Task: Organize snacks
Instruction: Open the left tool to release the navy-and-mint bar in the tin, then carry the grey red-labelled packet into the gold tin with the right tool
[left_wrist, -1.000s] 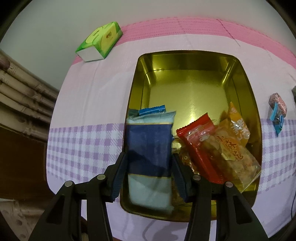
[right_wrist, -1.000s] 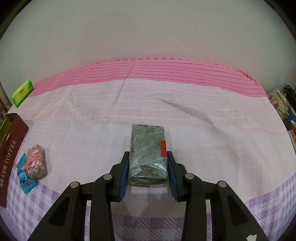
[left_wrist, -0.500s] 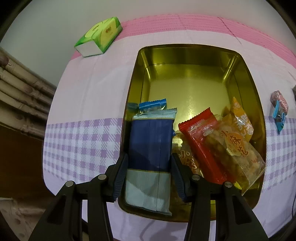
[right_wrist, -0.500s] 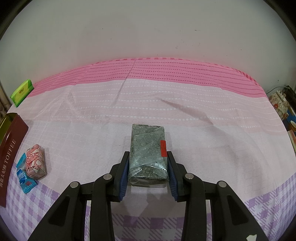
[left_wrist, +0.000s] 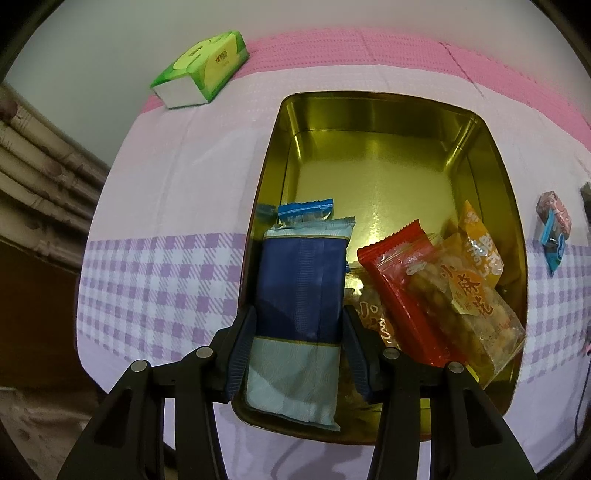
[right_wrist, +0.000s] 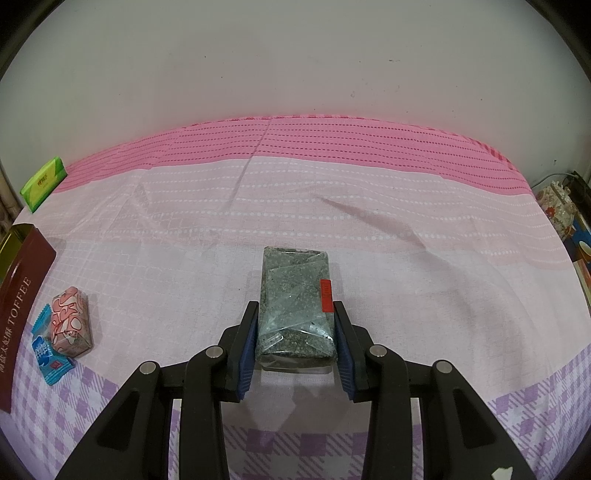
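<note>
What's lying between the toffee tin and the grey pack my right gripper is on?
In the right wrist view, two loose snacks: a pink wrapped block and a small blue packet, close beside the toffee tin. Bare cloth runs on to the grey pack.

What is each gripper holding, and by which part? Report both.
Left gripper: the navy and pale blue snack packet, clamped across its long sides near the middle, over the gold tin. Right gripper: the clear-wrapped grey-green snack block, by its long sides at the near end.

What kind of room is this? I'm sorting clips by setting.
Probably a home, perhaps a dining table against a plain wall: a pink and purple checked tablecloth, a gold tin part-filled with snack packets, and a green tissue pack.
</note>
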